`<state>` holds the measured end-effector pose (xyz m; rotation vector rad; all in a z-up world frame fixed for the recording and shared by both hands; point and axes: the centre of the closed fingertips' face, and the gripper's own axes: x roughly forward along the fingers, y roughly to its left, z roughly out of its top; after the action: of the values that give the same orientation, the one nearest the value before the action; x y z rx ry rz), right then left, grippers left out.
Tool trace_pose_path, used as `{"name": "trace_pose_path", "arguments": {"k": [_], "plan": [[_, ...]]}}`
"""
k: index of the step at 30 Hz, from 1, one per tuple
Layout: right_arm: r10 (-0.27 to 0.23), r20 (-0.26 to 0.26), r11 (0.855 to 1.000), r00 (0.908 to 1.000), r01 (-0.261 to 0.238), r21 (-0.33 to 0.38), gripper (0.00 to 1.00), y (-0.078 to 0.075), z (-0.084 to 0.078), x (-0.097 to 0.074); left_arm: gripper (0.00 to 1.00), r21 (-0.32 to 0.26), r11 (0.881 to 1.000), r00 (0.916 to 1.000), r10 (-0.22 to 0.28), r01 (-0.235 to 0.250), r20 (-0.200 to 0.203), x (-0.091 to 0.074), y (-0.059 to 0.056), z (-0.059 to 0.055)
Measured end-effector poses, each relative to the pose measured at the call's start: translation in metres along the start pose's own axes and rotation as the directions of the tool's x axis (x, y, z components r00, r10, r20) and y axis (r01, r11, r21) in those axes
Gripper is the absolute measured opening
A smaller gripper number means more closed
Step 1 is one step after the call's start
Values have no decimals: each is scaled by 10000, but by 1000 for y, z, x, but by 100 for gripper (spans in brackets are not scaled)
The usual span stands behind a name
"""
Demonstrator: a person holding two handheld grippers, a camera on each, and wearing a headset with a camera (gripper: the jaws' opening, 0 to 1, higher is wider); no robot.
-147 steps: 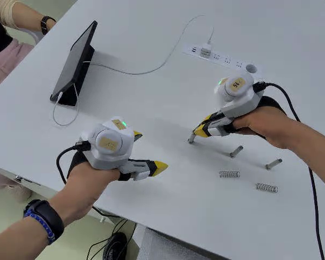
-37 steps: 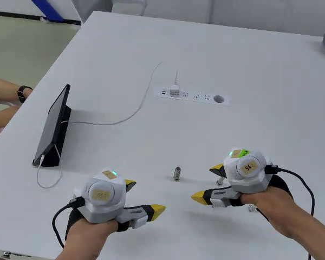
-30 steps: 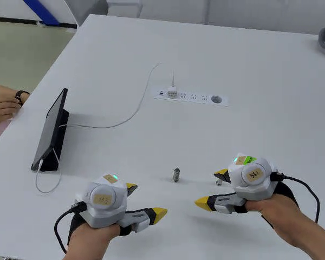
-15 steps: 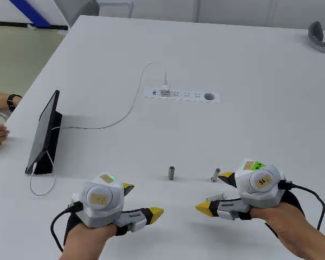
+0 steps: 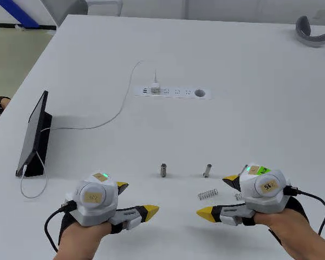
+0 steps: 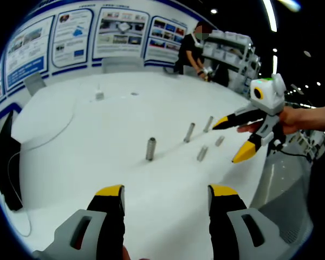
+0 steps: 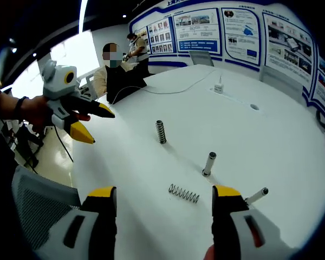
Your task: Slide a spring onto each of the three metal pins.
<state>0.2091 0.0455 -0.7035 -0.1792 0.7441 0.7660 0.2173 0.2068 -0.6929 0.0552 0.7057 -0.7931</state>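
Here a broad white table [image 5: 249, 70] takes up most of the head view, with pale green floor [image 5: 13, 51] at the upper left. A power strip [image 5: 173, 92] lies upper centre, its white cable [image 5: 116, 111] trailing left to a dark tablet [image 5: 32, 140] propped at the left edge. In the gripper views, blue-and-white wall posters [image 7: 206, 24] line the room, and a seated person [image 7: 119, 73] is at the far side of the table.

The left gripper [image 5: 136, 197] sits lower left, jaws spread and holding nothing. The right gripper [image 5: 217, 195] sits lower right, likewise spread and empty, its tips facing the other's.

Just above the centre between them, one pin with a spring on it [image 5: 163, 170] stands upright. A bare pin [image 5: 207, 171] stands to its right. A loose spring [image 5: 207, 194] lies flat below the bare pin, near the right gripper's tips. In the right gripper view, a third pin [image 7: 257, 195] leans at the lower right, just beside the jaw.
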Motion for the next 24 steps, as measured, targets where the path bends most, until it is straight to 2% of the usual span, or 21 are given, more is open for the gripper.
{"name": "trace_pose_path", "arguments": {"k": [4, 14, 24], "plan": [[-147, 19, 9997, 9999, 146, 172, 77, -4, -5, -4, 63, 70, 10000, 10000, -54, 54, -43, 2, -3, 1], [-304, 151, 9972, 9994, 293, 683, 78, -10, -19, -17, 64, 273, 9993, 9995, -249, 254, -216, 9, -13, 2], [-616, 38, 9922, 9981, 608, 1088, 81, -18, -39, -33, 64, 460, 9980, 9986, -427, 441, -319, 17, -24, 6]]}}
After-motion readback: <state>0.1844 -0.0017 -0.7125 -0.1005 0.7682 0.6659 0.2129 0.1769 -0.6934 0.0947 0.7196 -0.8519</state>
